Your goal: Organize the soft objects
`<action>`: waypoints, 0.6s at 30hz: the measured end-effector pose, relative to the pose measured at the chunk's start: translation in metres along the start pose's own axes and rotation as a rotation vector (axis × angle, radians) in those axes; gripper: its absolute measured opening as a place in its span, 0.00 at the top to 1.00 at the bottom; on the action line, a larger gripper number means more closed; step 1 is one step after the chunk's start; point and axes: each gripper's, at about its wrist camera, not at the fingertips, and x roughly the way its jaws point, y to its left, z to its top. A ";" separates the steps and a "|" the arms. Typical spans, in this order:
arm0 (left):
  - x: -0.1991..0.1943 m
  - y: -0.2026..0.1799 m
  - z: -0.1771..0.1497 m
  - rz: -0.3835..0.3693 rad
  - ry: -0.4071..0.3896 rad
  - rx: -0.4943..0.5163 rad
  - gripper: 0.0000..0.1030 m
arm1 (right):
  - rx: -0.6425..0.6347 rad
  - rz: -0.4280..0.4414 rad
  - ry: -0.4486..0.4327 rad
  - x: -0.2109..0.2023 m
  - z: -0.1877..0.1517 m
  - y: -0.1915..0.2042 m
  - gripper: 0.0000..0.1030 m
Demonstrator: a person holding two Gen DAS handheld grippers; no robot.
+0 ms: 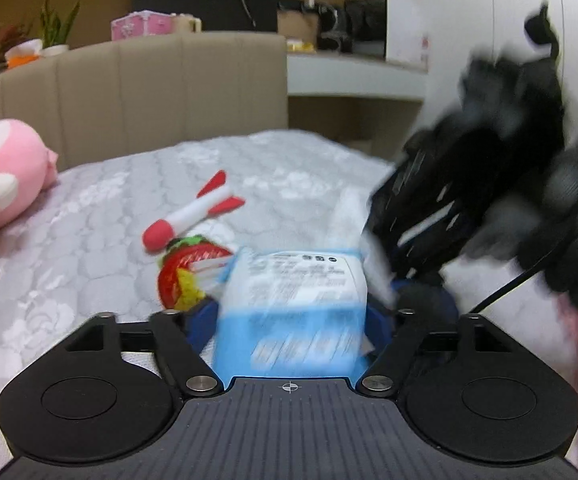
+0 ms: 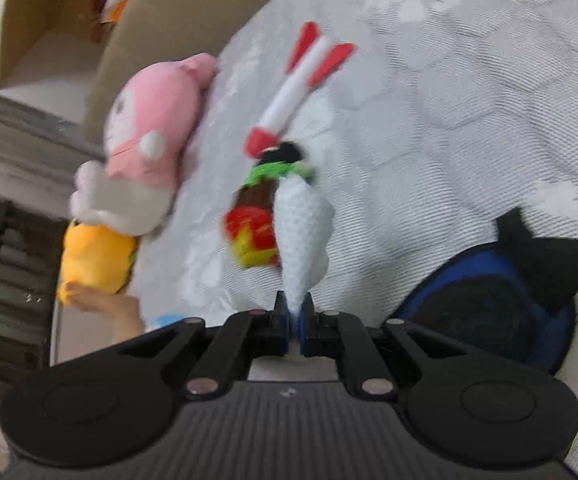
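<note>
My left gripper (image 1: 291,320) is shut on a blue-and-white tissue pack (image 1: 293,304), which fills the gap between its blue fingers (image 1: 201,322). Just right of it, blurred, is the right gripper's black body (image 1: 469,208). My right gripper (image 2: 295,320) is shut on the narrow tip of a white crocheted cone (image 2: 305,236) that hangs above the bed. A red-and-white rocket toy (image 1: 193,212) (image 2: 301,84) and a red, yellow and green crochet toy (image 1: 185,276) (image 2: 257,224) lie on the grey quilt beyond.
A pink plush (image 1: 5,176) (image 2: 149,132) lies by the beige headboard (image 1: 169,96), with a yellow plush (image 2: 93,260) and a hand (image 2: 105,304) beside it. A blue-and-black round object (image 2: 489,300) sits on the quilt (image 2: 469,100). Shelves stand behind the bed.
</note>
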 end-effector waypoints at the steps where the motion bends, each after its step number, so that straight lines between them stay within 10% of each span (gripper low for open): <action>1: 0.004 0.000 -0.002 0.001 0.017 0.007 0.22 | -0.015 0.019 0.002 -0.002 -0.002 0.006 0.93; 5: 0.012 0.002 -0.005 -0.002 0.062 0.012 0.22 | -0.112 0.081 0.041 -0.007 -0.013 0.038 0.93; 11: 0.007 -0.003 -0.010 0.016 0.155 0.122 0.11 | -0.458 -0.078 0.023 -0.012 -0.044 0.089 0.93; 18: -0.008 0.002 -0.005 0.045 0.206 0.201 0.09 | -0.487 -0.051 0.043 -0.015 -0.048 0.102 0.93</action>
